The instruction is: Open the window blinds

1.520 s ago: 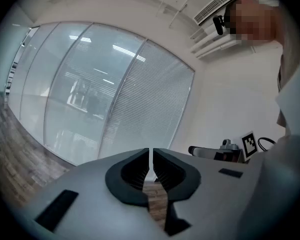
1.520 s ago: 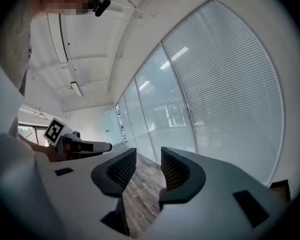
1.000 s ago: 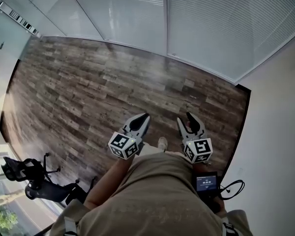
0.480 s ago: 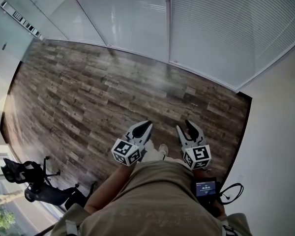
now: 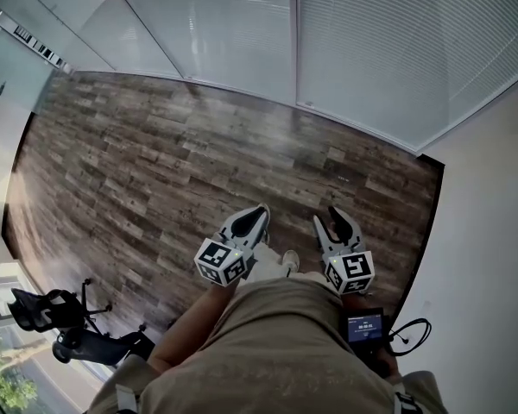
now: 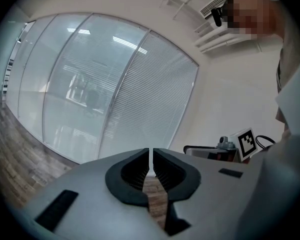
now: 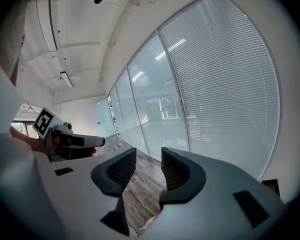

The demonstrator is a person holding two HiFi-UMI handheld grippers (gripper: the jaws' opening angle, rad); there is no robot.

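The window blinds (image 5: 388, 50) hang lowered over the pane at the far right corner of the wooden floor (image 5: 155, 162), next to the white side wall (image 5: 492, 231) and to the right of the bare glass panels (image 5: 216, 24). The left gripper (image 5: 258, 212) is held out over the near edge of the floor with its jaws pressed together on nothing. Just beside it, the right gripper (image 5: 328, 221) has its jaws spread and empty, and both point toward the blinds, well apart from them.
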